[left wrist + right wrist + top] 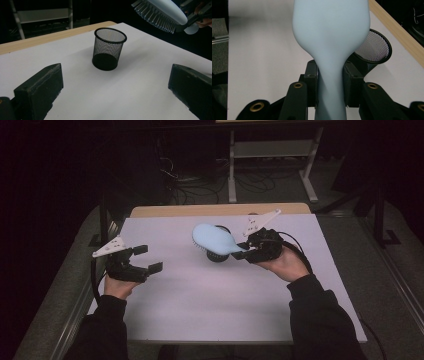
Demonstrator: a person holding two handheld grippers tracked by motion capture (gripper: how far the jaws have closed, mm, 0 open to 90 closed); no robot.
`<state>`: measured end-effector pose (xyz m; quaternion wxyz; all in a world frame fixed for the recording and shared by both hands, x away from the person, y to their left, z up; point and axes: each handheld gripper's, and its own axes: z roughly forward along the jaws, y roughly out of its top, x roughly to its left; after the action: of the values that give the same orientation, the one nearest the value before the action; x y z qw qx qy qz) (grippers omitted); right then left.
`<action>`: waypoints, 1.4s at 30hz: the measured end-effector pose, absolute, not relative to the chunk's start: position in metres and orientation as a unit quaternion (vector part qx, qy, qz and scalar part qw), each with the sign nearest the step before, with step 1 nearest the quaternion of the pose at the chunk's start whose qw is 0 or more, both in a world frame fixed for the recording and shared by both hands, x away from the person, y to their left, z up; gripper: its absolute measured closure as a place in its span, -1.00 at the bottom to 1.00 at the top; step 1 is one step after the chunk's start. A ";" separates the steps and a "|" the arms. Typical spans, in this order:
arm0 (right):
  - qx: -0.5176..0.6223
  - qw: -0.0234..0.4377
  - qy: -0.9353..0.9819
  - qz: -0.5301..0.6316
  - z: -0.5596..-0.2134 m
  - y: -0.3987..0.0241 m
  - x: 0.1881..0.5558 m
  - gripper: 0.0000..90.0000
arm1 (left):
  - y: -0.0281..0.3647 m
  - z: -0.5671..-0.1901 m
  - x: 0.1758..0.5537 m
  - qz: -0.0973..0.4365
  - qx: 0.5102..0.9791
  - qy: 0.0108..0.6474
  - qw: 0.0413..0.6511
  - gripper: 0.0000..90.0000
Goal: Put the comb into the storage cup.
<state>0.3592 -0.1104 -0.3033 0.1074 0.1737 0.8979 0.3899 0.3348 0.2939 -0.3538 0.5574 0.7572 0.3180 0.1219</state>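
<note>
A pale blue hairbrush (216,240) hangs above the table with its bristles facing down. My right gripper (246,254) is shut on its handle (329,82), both jaws pressed against it. Under the brush head stands a black mesh cup (109,48), upright and empty; the brush (161,12) hovers to its upper right in the left gripper view. In the right gripper view the cup (374,48) sits just behind and to the right of the brush (331,27). My left gripper (151,259) is held at the left of the table, open, nothing between its jaws.
A white sheet (210,300) covers the table, with a wooden edge (220,210) at the far side. Behind the table stand a metal frame (270,165) and loose cables on the dark floor.
</note>
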 end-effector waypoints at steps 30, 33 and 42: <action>0.149 0.125 0.891 0.411 -0.283 -0.089 0.364 0.52 | 0.250 -0.323 0.358 0.072 0.779 0.276 0.558 -1.00; 0.147 0.126 0.889 0.415 -0.281 -0.087 0.364 0.52 | 0.244 -0.322 0.360 0.063 0.784 0.273 0.555 -1.00; 0.144 0.129 0.888 0.418 -0.278 -0.080 0.368 0.52 | 0.234 -0.314 0.366 0.051 0.781 0.266 0.563 -1.00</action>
<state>0.3678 -0.0799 -0.2783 0.1292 0.1439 0.8877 0.4179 0.3661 0.2342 -0.3138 0.5625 0.7811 0.2662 0.0508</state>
